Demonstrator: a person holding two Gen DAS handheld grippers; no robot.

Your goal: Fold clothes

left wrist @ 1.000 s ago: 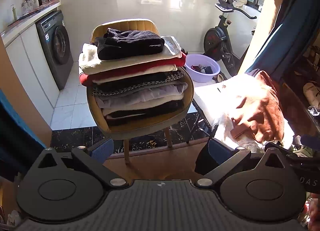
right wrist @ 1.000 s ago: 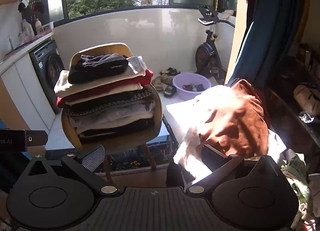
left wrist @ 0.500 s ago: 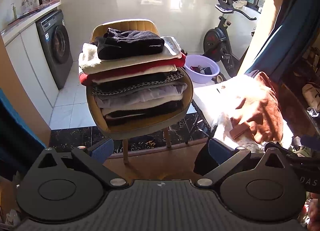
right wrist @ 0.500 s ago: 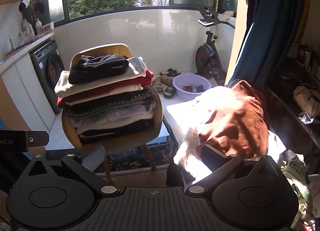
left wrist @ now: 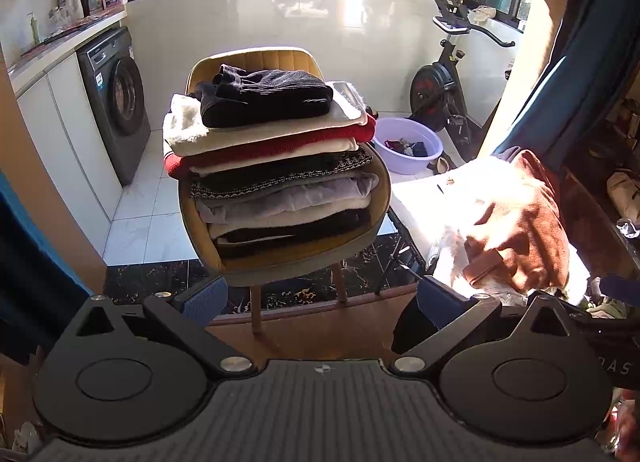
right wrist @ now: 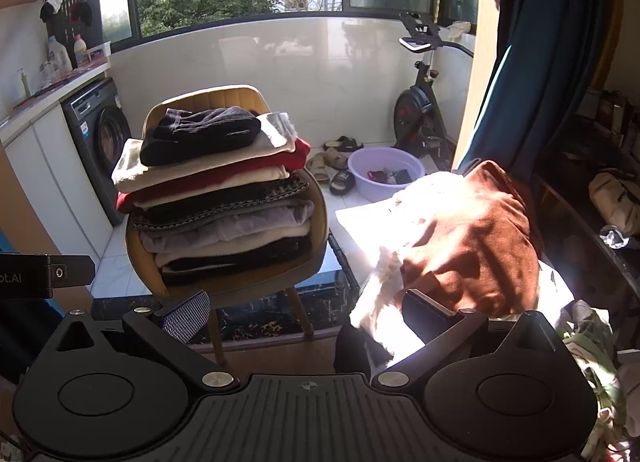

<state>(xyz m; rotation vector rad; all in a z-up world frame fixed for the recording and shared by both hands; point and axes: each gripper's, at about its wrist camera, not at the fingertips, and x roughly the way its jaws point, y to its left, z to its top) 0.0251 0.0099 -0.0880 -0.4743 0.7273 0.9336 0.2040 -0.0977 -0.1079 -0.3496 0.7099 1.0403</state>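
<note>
Almost nothing has moved since the earlier frame: both views sit a hair differently, and the clothes lie as they did. The left gripper (left wrist: 320, 300) and right gripper (right wrist: 302, 312) hover with fingers spread wide, released, grasping nothing. Ahead, a mustard chair (left wrist: 280, 258) carries a tall stack of folded clothes (left wrist: 276, 166), knits and fleece topped by a black ribbed piece. To the right, a rumpled brown garment (right wrist: 472, 246) lies over white cloth on a sunlit tabletop (right wrist: 360, 218). Behind stand a washing machine (left wrist: 116, 102), a lilac basin (left wrist: 408, 144) and an exercise bike (left wrist: 444, 82).
</note>
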